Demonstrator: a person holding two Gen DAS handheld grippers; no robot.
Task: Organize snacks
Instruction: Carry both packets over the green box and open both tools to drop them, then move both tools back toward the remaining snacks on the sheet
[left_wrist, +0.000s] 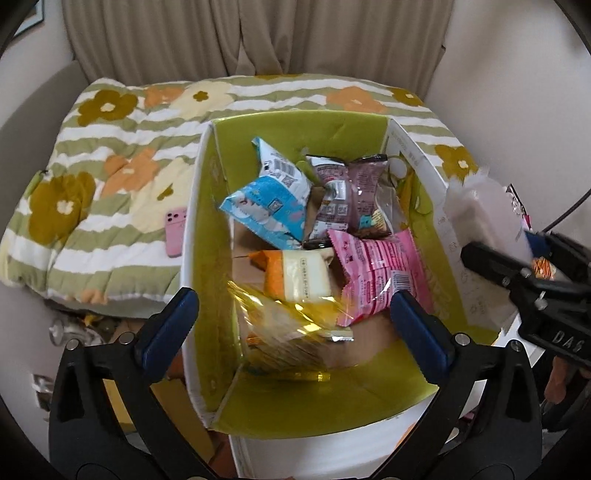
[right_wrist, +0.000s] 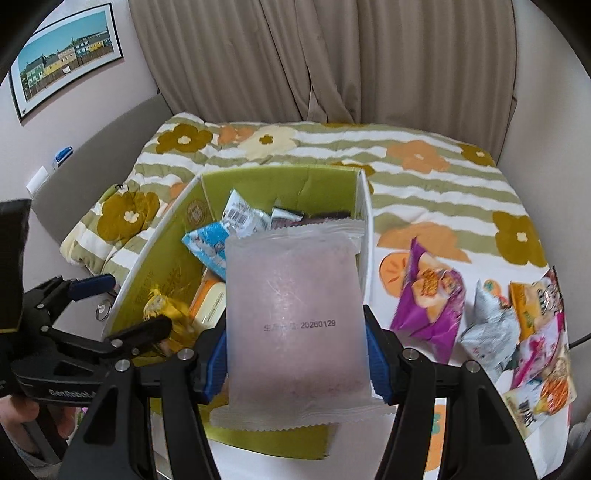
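A green-lined cardboard box (left_wrist: 295, 125) sits on the bed and holds several snack packets: blue (left_wrist: 266, 210), brown (left_wrist: 351, 195), pink (left_wrist: 380, 273), orange and white (left_wrist: 295, 277), and a gold one (left_wrist: 284, 332). My left gripper (left_wrist: 295, 321) is open above the box's near end, with the gold packet lying below between its fingers. My right gripper (right_wrist: 295, 362) is shut on a frosted pale pink packet (right_wrist: 295, 325) and holds it over the box's right rim (right_wrist: 364, 221). That packet also shows in the left wrist view (left_wrist: 487, 218).
Loose snack packets lie on the flowered quilt right of the box: a purple one (right_wrist: 428, 306), a silver one (right_wrist: 487, 325) and others (right_wrist: 539, 332). A pink phone (left_wrist: 175, 232) lies on the quilt left of the box. Curtains hang behind the bed.
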